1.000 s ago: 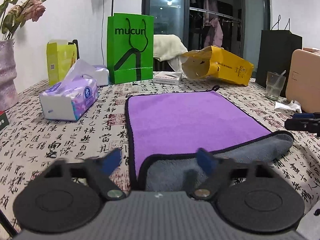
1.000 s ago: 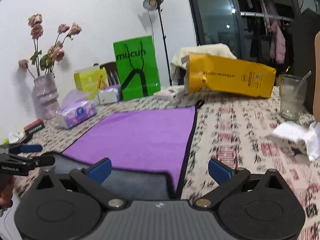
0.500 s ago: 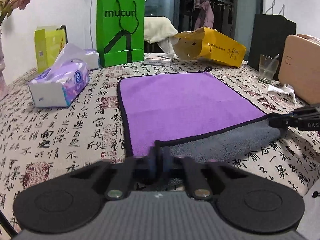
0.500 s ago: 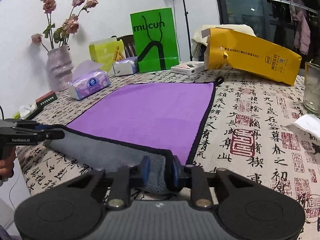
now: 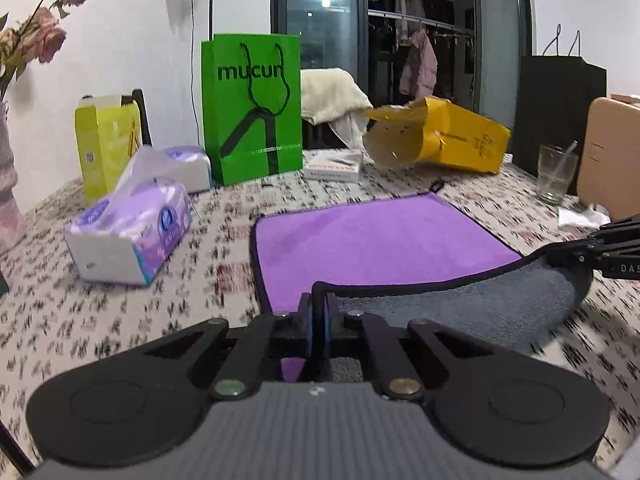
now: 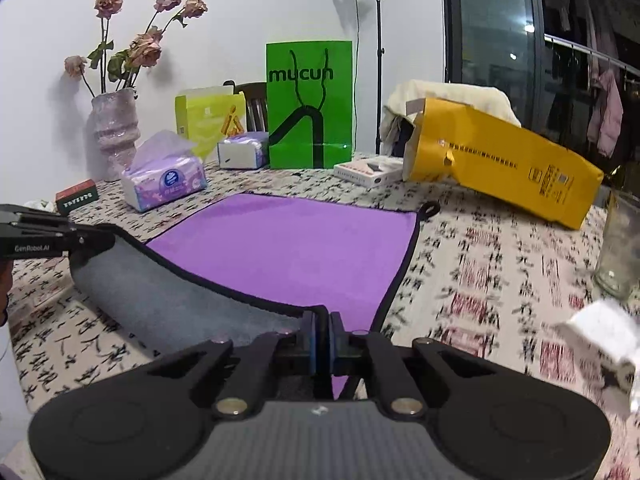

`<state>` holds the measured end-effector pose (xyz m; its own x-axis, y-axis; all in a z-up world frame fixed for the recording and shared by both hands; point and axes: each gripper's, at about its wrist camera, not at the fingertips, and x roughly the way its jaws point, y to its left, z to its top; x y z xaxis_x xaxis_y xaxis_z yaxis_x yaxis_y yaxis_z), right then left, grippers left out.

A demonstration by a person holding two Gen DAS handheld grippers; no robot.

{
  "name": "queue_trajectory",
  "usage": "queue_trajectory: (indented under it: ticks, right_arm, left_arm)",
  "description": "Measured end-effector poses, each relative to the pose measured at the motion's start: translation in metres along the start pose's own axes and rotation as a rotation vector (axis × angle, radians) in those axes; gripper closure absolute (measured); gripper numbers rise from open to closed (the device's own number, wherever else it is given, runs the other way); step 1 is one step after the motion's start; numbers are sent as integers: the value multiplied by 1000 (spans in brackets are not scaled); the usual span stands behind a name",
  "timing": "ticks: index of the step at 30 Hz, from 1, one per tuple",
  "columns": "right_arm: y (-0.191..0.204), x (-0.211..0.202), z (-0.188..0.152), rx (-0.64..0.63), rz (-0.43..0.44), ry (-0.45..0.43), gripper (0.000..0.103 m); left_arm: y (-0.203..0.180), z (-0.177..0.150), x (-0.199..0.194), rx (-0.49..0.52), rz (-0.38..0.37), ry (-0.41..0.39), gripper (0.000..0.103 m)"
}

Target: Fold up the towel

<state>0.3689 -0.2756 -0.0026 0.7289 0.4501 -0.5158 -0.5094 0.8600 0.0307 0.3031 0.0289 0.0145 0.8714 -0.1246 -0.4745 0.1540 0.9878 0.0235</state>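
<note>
Now the purple towel lies flat on the table, its near edge lifted; the left gripper and right gripper pinch its near corners tight; carry both evenly toward 12 o'clock.

A table covered in a calligraphy-print cloth carries a purple towel, its far part flat on the cloth. Behind the towel stands a green bag, with a yellow bag lying right of it. Left of the green bag sit tissue packs and a vase; a glass stands beyond the towel's right edge.
</note>
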Motion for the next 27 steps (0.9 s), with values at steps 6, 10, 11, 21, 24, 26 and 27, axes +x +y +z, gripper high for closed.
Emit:
queue_trajectory:
  ticks: [6,10,11,21,24,26,27]
  right_arm:
    - [-7,20,22,-39,-19,-14,97]
    - [-14,36,39,-68,-28,-23,97]
    - [-16,41,42,-71,-29,-23,97]
    - [-46,102,73,-64,-21,10,98]
    - [-54,120,79,-52,-24,26,98]
    - [-60,130,85,-39,-25,30,98]
    - [-63,135,87,-34,-27,32,98]
  left_arm:
    - [5,24,20,32,11,-26,97]
    - [12,43,39,49,4,-35,97]
    - [15,47,45,50,2,-32,97]
    - [36,80,112,58,-20,29,97]
    - [43,85,134,48,-27,55,97]
    - [48,88,146,39,-35,72,97]
    - [50,89,152,37,-38,78,97]
